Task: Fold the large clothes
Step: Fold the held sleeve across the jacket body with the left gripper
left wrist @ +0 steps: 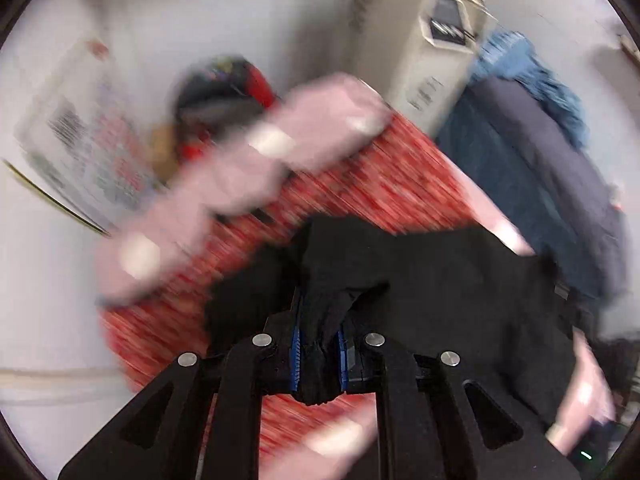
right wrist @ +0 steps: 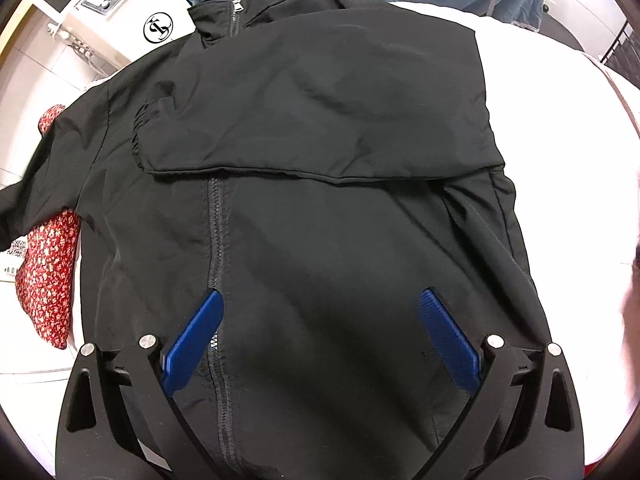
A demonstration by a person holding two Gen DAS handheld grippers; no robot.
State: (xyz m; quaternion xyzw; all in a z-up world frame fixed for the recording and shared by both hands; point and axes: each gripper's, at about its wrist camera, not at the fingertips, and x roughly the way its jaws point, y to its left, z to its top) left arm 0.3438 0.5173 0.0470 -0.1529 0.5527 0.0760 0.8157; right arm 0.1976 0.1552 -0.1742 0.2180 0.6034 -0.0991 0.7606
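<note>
The black jacket [right wrist: 312, 184] lies spread front-up on a white surface [right wrist: 560, 92], one sleeve already folded across the chest. The left tool [left wrist: 319, 354] is clamped tight on a bunched piece of the jacket's fabric [left wrist: 324, 320], probably the other sleeve, and its view is blurred, which suggests a quick swing. The right tool [right wrist: 320, 340] hangs wide open over the lower front, gripping nothing. With nothing pinning the body, a fast pull could drag the whole jacket sideways, undo the folded sleeve [right wrist: 320, 120], or catch the red patterned cloth [right wrist: 48, 280] just beside it.
</note>
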